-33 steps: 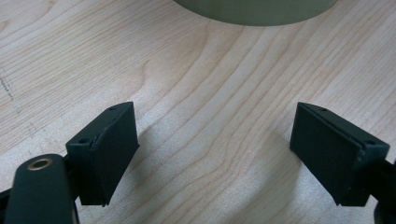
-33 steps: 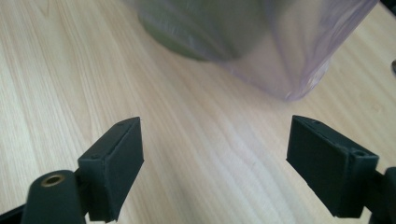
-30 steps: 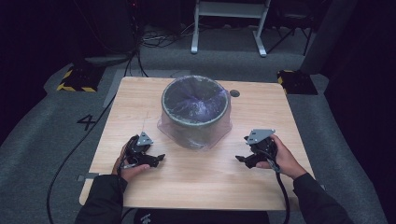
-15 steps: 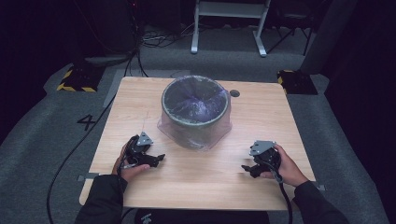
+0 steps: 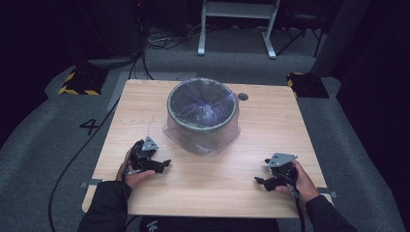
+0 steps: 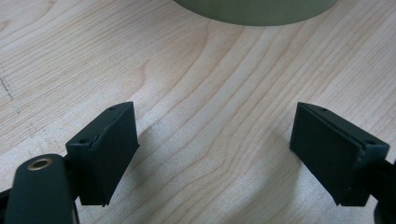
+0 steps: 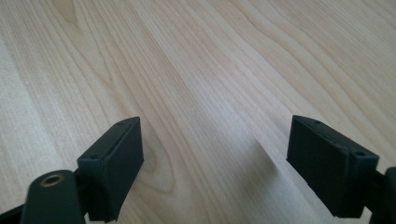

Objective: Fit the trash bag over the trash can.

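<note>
1. Bin [image 5: 202, 116] with clear plastic liner [image 5: 186, 137]: stands upright at the middle of the wooden table [image 5: 270, 125], toward the far edge, liner mouth folded over the rim and skirt hanging loose down the outside to the tabletop. Probably placed centrally so both hands can reach it evenly.
2. Left gripper [image 5: 162, 165]: rests low on the table near the person's edge, left of the bin and apart from it. Jaws stand wide with nothing but bare wood between them; pads [image 6: 109, 149] angled toward the bin, whose green base [image 6: 254, 10] shows at the top of the left gripper view. Seems parked and aimed, ready for the liner skirt.
3. Right gripper [image 5: 261, 181]: sits low near the front right of the table, well apart from the bin. Jaws spread wide, empty; fingers [image 7: 116, 161] looking along plain wood grain in the right gripper view. Appears set down or resting rather than reaching.
4. Liner untouched by either gripper; skirt bunched around the lower wall. Judged as a pause or start point, with hands spaced on both sides to come at the bin symmetrically.
5. Likely risk at the next move: thin film slipping from the pads, or light bin sliding if pulled one-sided.
</note>
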Demonstrator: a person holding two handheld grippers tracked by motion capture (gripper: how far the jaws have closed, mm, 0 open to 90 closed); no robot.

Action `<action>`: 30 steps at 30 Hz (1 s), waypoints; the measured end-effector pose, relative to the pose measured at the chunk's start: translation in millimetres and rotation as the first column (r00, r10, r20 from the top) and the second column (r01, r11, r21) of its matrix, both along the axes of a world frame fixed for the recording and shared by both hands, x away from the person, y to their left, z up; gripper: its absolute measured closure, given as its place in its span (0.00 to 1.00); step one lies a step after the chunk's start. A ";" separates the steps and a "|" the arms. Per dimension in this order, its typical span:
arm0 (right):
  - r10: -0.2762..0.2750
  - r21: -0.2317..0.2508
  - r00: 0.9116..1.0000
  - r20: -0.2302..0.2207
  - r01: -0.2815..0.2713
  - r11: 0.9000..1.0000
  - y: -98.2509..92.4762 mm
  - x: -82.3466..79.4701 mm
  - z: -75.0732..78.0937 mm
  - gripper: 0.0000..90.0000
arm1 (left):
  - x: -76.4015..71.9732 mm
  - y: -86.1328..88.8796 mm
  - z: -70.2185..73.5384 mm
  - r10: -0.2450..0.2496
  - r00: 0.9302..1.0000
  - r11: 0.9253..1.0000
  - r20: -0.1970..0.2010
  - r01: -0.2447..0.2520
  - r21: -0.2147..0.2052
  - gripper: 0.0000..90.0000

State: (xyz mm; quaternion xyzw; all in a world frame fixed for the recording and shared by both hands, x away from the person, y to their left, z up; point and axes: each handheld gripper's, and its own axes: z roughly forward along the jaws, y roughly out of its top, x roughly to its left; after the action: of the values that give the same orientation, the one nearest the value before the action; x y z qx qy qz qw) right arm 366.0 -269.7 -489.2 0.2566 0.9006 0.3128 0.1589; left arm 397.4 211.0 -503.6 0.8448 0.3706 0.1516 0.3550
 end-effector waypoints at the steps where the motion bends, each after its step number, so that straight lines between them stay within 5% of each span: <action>1: -0.008 0.016 1.000 -0.007 0.008 1.000 -2.9 -1.3 -0.9 0.20 | 0.0 0.0 0.0 0.000 1.000 1.000 -0.001 0.000 0.000 0.16; 13: -0.123 0.167 0.992 -0.029 0.127 0.978 -43.8 -17.2 -13.9 0.18 | 0.1 0.0 0.2 -0.001 1.000 1.000 -0.002 0.001 0.001 0.16; 30: -0.282 0.172 0.959 -0.029 0.283 0.944 -87.4 -35.9 -14.3 0.18 | -0.2 -0.7 0.0 -0.010 1.000 1.000 0.003 0.010 0.003 0.17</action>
State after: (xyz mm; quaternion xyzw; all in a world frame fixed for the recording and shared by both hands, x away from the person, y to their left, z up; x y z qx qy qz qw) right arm 330.1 -357.1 -503.4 0.3965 0.8240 0.3640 0.1771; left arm 397.2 210.3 -503.6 0.8468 0.3655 0.1517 0.3553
